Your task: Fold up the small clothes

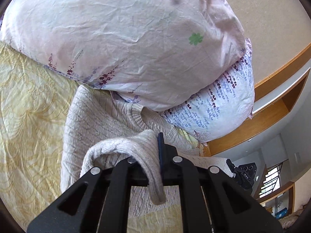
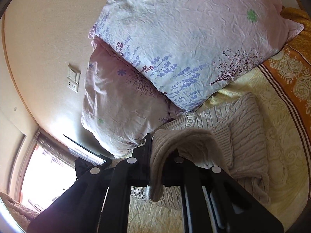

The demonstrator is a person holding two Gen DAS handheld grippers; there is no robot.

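The bed (image 1: 29, 101) fills the lower part of both views, covered in a pale yellow spread with a swirling leaf pattern; an orange patterned band (image 2: 291, 73) of it runs along the right edge of the right wrist view. At the head of the bed, against the beige wall (image 2: 48, 38), 2 pillows are stacked: the upper pillow (image 1: 120, 38) is pale pink with purple flower sprigs and a green clover mark, and the lower pillow (image 1: 219, 104) sticks out from under it toward the wooden headboard ledge (image 1: 278, 73). A wall switch and socket plate (image 2: 73, 77) sits on the wall left of the pillows in the right wrist view, with a bright window (image 2: 44, 170) below it.

The beige cable-knit sweater (image 1: 97, 116) lies on the bed just below the pillows, its far edge touching them. Part of it is lifted off the spread and draped over both tools.

The left claw (image 1: 158, 151) is pressed together on a fold of the sweater, which hangs down over its linkage. The right claw (image 2: 152, 151) is likewise pinching a fold of the sweater, with a loose end dangling between its arms. In the left wrist view the other claw's black body shows at the right, just past the knit edge.
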